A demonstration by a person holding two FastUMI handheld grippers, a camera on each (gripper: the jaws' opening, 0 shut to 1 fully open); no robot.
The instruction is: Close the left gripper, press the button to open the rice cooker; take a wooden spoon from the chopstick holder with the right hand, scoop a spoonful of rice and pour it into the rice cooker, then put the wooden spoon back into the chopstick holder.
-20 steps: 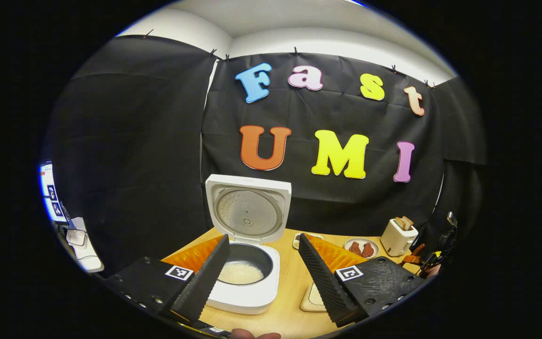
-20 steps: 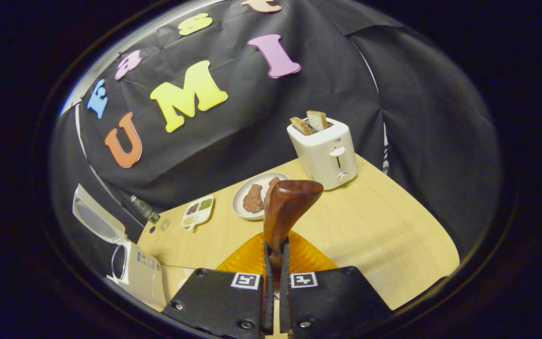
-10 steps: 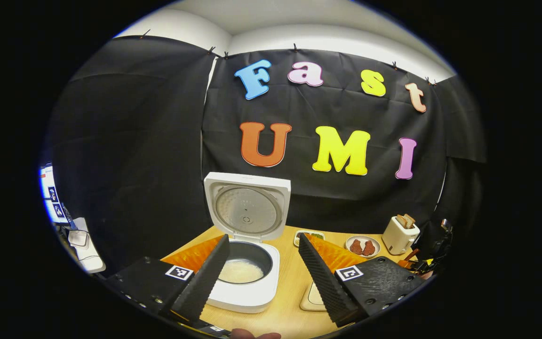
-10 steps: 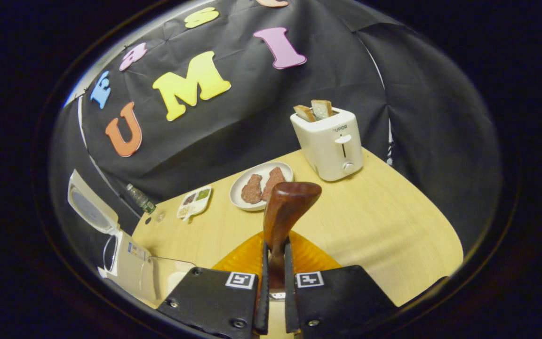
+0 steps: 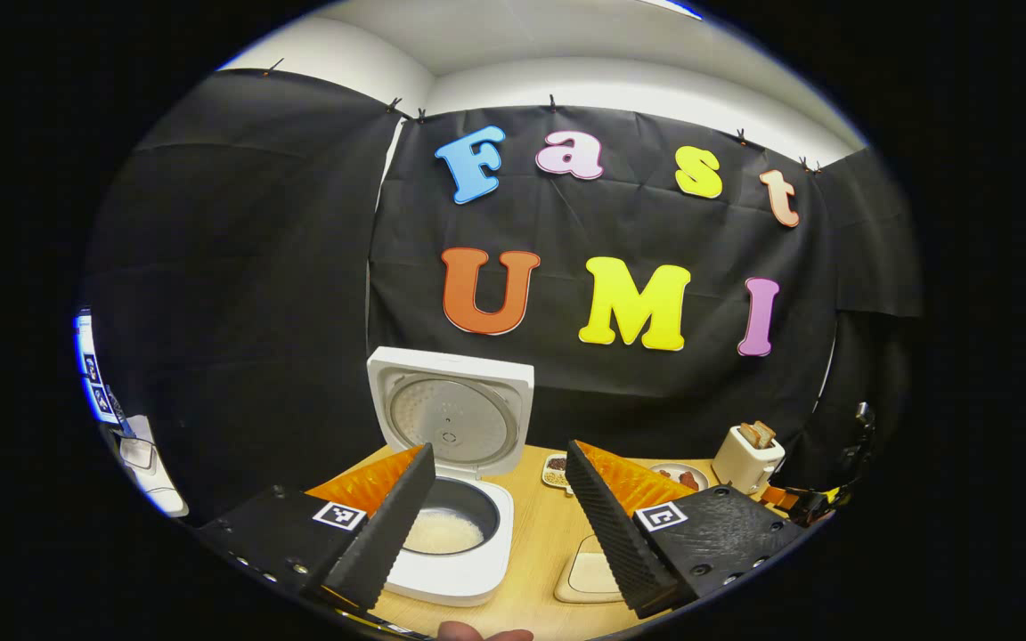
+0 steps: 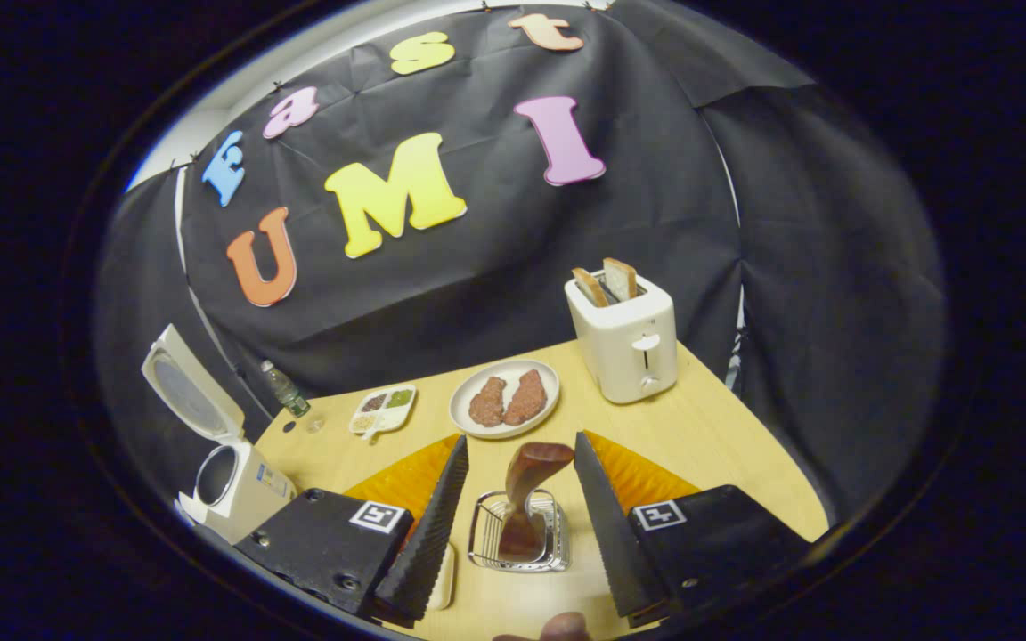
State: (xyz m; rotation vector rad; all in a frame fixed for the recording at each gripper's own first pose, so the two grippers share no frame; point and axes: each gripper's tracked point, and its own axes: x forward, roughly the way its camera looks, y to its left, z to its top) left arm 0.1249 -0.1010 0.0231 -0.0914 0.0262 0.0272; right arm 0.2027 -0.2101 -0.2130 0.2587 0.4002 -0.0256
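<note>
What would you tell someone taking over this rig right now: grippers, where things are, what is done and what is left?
Left gripper: open, holding nothing, facing the rice cooker.
Right gripper: open, above the chopstick holder.
Wooden spoon: standing in the chopstick holder, free of the fingers.
Rice cooker lid is up; rice lies in the pot.
Done: every step looks finished.
Left: probably only drawing both grippers back.

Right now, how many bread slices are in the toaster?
2. Both slices stand upright side by side in the toaster slots at the table's far right: one nearer the plate, the other beside it.
</note>
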